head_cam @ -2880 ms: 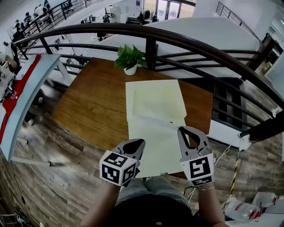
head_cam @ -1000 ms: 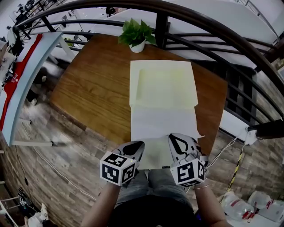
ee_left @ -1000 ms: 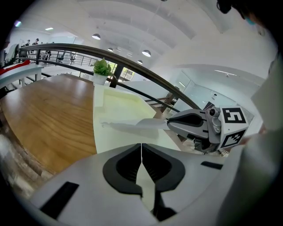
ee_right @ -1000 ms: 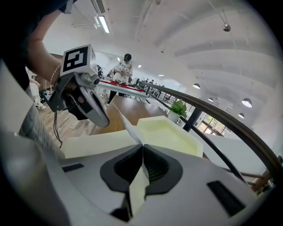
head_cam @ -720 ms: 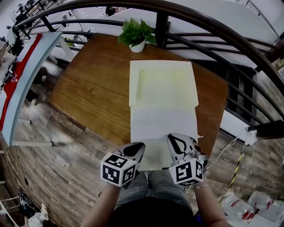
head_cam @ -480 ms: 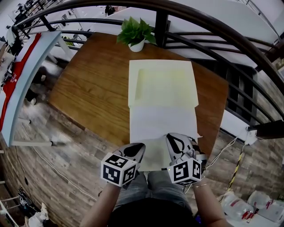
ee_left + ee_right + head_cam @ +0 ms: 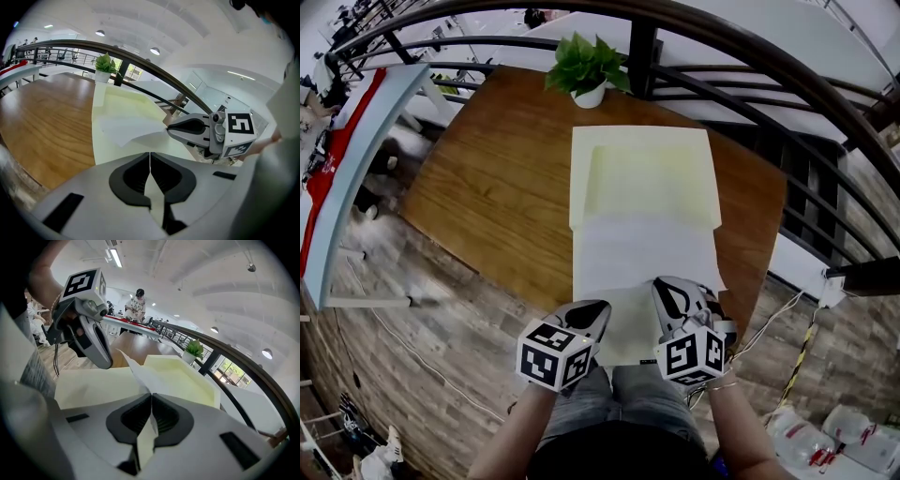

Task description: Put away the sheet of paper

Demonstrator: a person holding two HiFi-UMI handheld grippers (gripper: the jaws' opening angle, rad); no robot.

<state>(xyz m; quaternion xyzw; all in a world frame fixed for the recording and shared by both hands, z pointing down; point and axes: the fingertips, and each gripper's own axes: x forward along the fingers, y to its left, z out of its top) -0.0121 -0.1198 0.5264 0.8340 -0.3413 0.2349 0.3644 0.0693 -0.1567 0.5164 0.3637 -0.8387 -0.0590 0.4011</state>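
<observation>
A white sheet of paper (image 7: pixel 642 248) lies over the near half of an open pale yellow folder (image 7: pixel 642 173) on the wooden table (image 7: pixel 497 187). My right gripper (image 7: pixel 667 291) is at the sheet's near edge and shut on it; in the right gripper view the sheet (image 7: pixel 140 373) rises from the closed jaws (image 7: pixel 151 401). My left gripper (image 7: pixel 592 312) is at the left edge of the folder's near flap (image 7: pixel 628 328). In the left gripper view its jaws (image 7: pixel 150 161) are shut on that thin pale flap, and the right gripper (image 7: pixel 169 129) holds the sheet (image 7: pixel 126 129) just ahead.
A small potted plant (image 7: pixel 586 66) stands at the table's far edge, just past the folder. A dark curved railing (image 7: pixel 750 66) runs behind and to the right of the table. Bare wood shows left of the folder. A person's legs are below the near edge.
The right gripper has drawn back from the folder's fold to the table's near edge with the sheet, which now lies flat. Over the last second both grippers barely shift.
</observation>
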